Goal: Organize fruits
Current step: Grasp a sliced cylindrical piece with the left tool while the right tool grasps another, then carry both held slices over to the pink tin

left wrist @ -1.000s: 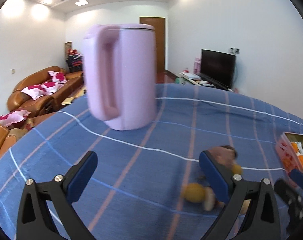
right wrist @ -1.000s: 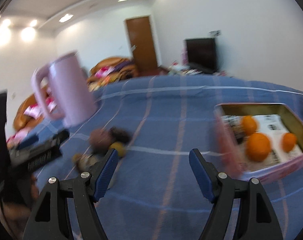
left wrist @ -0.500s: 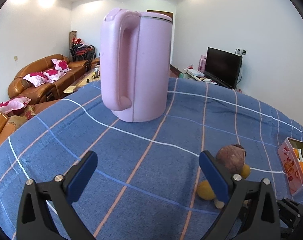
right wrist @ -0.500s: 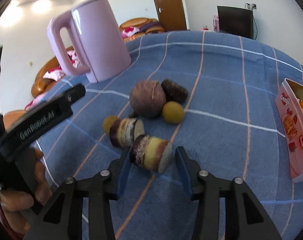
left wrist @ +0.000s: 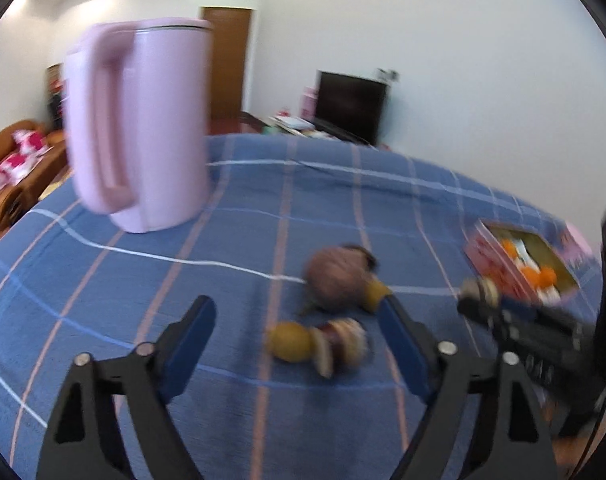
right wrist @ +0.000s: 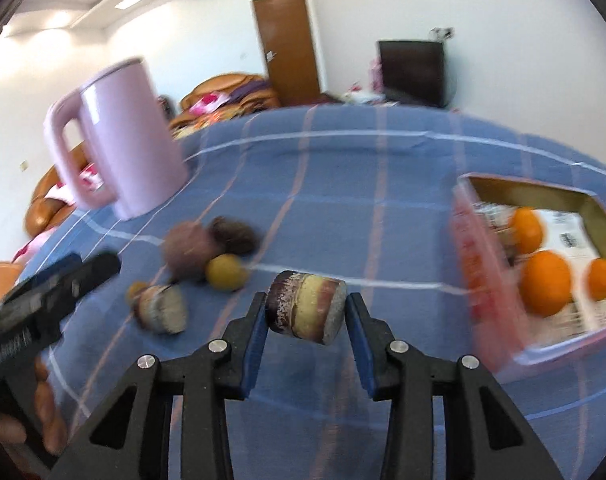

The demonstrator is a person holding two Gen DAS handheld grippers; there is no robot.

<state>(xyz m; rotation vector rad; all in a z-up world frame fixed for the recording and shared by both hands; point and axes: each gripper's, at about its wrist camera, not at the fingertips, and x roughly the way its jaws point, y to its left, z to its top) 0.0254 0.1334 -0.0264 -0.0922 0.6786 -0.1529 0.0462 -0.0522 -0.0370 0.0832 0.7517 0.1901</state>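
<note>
Closing on a cut fruit chunk (right wrist: 306, 307), the right claw (right wrist: 306, 320) has it pinched end-to-end between both pads, lifted just off the blue checked desk (right wrist: 343, 200).

Risks:
- Pads bear on the flat cut faces; the piece could slip or rotate out if swung fast toward the pink box (right wrist: 487, 280).
- The box's near wall sits between claw and box floor; a low carry would clip it.
- The left claw (left wrist: 299, 328) is narrowing around nothing yet, with a second cut chunk (left wrist: 343, 344) and a yellow fruit (left wrist: 291, 340) between its fingers on the desk. Touching pair, so one may get knocked away.

Count, blur permitting:
- cut chunks: 2 (one held, one on desk)
- round brown fruit (right wrist: 187, 252): 1
- dark oblong fruit (right wrist: 235, 236): 1
- yellow fruits on desk: 2
- oranges (right wrist: 547, 282) in box: 3
- pink kettle (right wrist: 131, 140): 1, far left
</note>
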